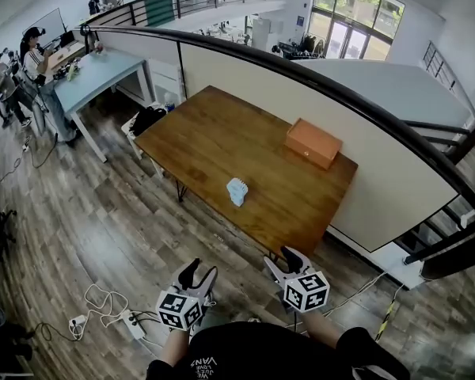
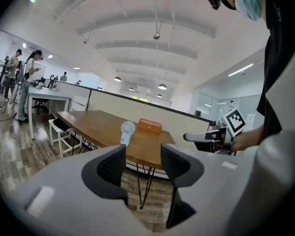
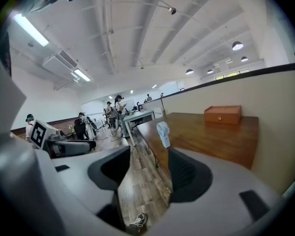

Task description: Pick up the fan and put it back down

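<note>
Small pale blue plastic fan (image 1: 237, 191) standing upright on the long brown wooden counter (image 1: 214, 129), on the side nearer the person. Round head on top, flat foot down. Staying up because of that flat foot: no leaning, no prop needed. Flat orange-brown wooden box (image 1: 313, 142) well apart from the fan, far back by the counter's corner, so out of the way.

Grey left claw (image 1: 199, 274) held low in front of the body, above the wooden floor (image 1: 103, 228) and well short of the counter. Wide open, with nothing inside. Only floor and counter legs seen through the gap in the left gripper view. Grey right claw (image 1: 286, 261) beside it, also open and also holding nothing.

Both pointing toward the counter and a little down, with the fan showing just above the gap in each gripper view. Probably aimed like that to line up with the fan before going closer. Open this early most likely so as to be ready to slip around the fan's lower part.

Nothing lifted yet: looks like the very start of the job. Next, a need to get much closer. Then a gentle close on the lower part, not on the round head. Light and tall, so probably easy to knock over with a bump.
</note>
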